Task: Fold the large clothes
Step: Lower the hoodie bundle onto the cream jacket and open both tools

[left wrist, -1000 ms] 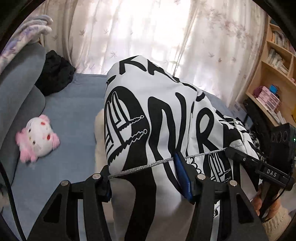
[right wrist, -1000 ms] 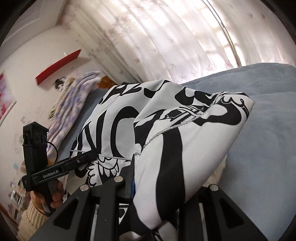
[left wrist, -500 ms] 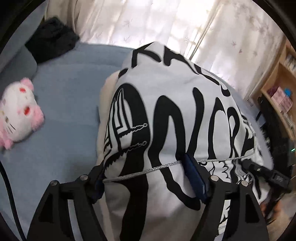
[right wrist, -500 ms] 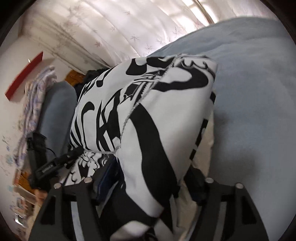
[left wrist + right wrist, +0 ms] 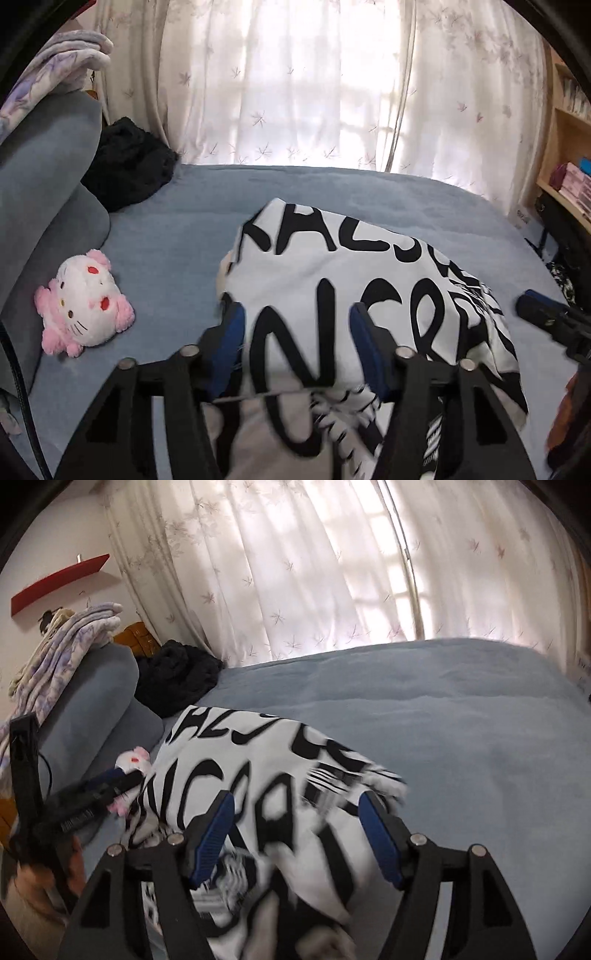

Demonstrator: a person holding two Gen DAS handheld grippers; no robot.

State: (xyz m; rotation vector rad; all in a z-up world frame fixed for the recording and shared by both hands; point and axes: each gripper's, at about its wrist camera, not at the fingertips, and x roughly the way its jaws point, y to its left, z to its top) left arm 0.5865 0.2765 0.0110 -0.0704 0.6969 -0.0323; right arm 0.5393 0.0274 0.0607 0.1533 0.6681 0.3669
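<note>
The white garment (image 5: 332, 280) bears large black letters, partly "KAL".

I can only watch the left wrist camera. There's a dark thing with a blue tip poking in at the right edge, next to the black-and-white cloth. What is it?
Observer: That is the right gripper. Its own camera shows two blue pads standing apart, with the black-and-white lettered garment lying between them.
Visitor: Does a machine hold these tools?
Observer: No. The right view shows a person's hand around the black handle of the left gripper, whose jaws are closing with the garment between them.
Visitor: Anything on the wall beside the curtain?
Observer: A red wall shelf, above the folded lilac blanket.
</note>
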